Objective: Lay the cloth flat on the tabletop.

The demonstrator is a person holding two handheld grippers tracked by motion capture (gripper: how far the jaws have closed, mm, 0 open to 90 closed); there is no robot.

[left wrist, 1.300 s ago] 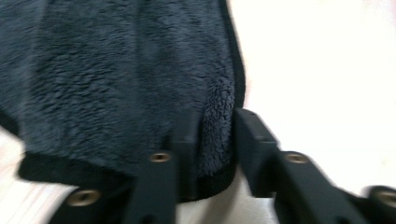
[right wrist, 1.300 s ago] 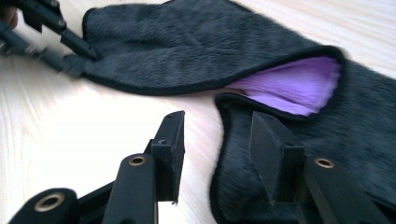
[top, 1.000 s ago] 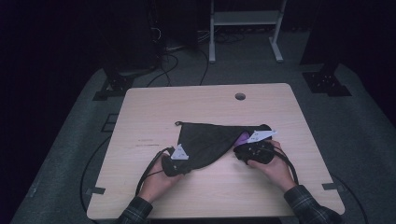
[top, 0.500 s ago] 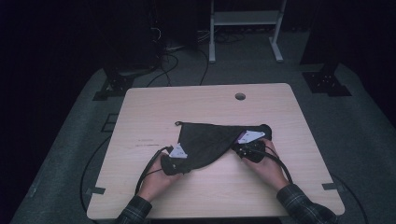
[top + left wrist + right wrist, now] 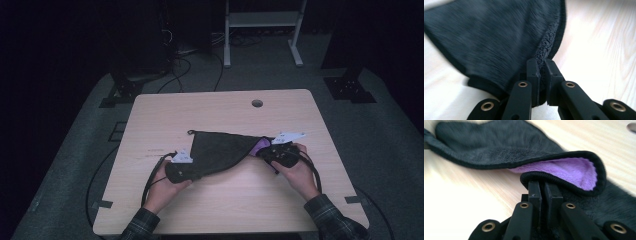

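**Both corners gripped, fold about to start**

We're holding the dark cloth (image 5: pixel 220 152) at two ends. The left tongs (image 5: pixel 186 161) are clamped on its near-left corner; in the left gripper view the pads are pinching the fleecy hem (image 5: pixel 543 53) between them. The right tongs (image 5: pixel 265 150) have just been closing and are now clamped on the right corner, where the edge is curling over and showing the purple lining (image 5: pixel 571 171).

The cloth is lying roughly in the middle of the counter (image 5: pixel 220 210), spread as a flat triangle, with the far point and its small hanging loop (image 5: pixel 190 132) pointing away from us on the left.

Our read: the grasp step is done and the lift or fold is next. That is calling for both hands rising together, keeping the hem taut between them so the middle isn't sagging and dragging. The right grip is looking shallow, biting only the rolled edge, so we're expecting slip risk there if we're pulling hard sideways.

Surface: pale wood-grain counter, otherwise bare, with a cable hole (image 5: pixel 257 103) near the far edge and tape marks at the near corners. Gripper cables are trailing off the near side.

Room: dark, grey carpet, black stand feet (image 5: pixel 348 89) at both far corners, a white frame (image 5: pixel 260 30) and loose cables behind.
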